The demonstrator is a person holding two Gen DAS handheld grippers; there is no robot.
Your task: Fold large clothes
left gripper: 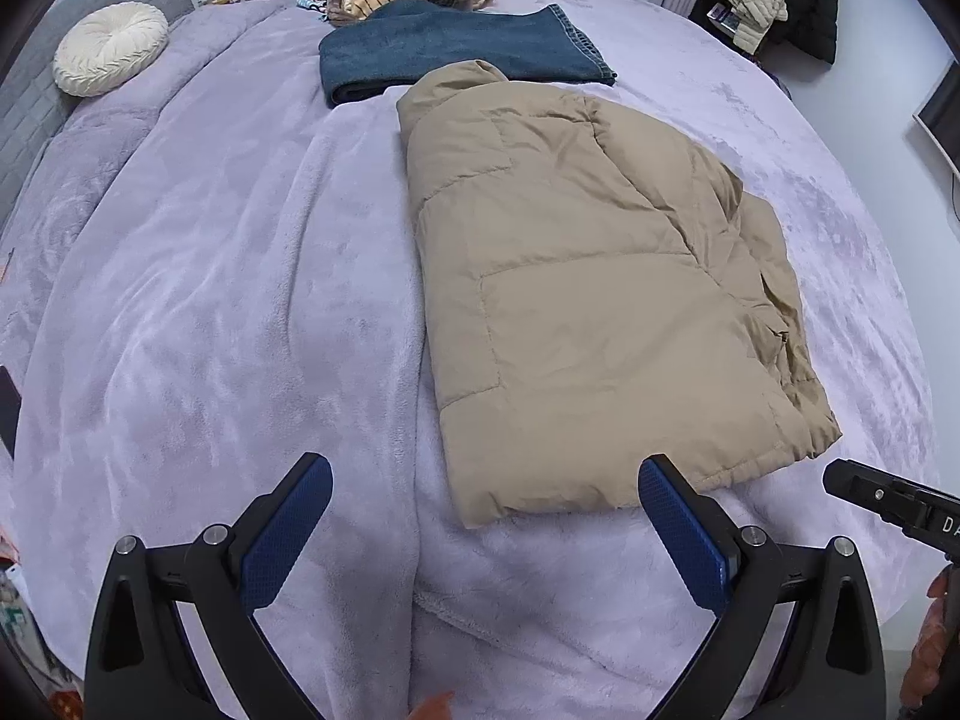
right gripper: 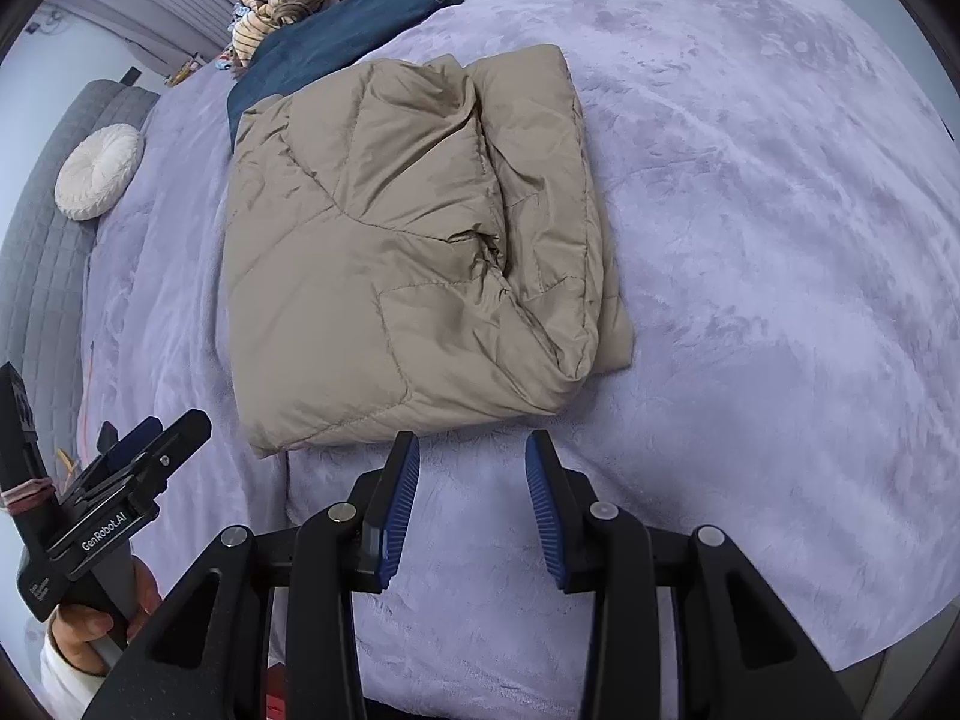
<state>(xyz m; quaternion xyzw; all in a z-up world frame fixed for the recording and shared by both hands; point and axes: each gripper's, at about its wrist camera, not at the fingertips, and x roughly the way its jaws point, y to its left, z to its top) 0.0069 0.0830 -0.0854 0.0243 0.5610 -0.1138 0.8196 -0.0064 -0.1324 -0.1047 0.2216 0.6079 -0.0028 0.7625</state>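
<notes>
The jacket (left gripper: 600, 300) lies on the bed (left gripper: 210, 300), already folded into a thick packet. Its long axis runs from near to far, and the near hem is just beyond both tools. In the left wrist view the jacket sits to the right of centre, so its near edge is close to the right finger of the left tool (left gripper: 485, 531). In the right wrist view it sits a little to the left of the right tool (right gripper: 473, 507), whose fingertips are just short of the hem.

The left tool is wide open and holds nothing. The right tool is about half open; nothing is between its jaws either. Both point steeply down at the bed, near the front edge, with no contact to the cloth.

I judge that both hands are about equally near to the hem, 1 on each side. A next fold, if needed, would take the near hem toward the far collar. Folded jeans (left gripper: 456, 51) lie behind the jacket.
</notes>
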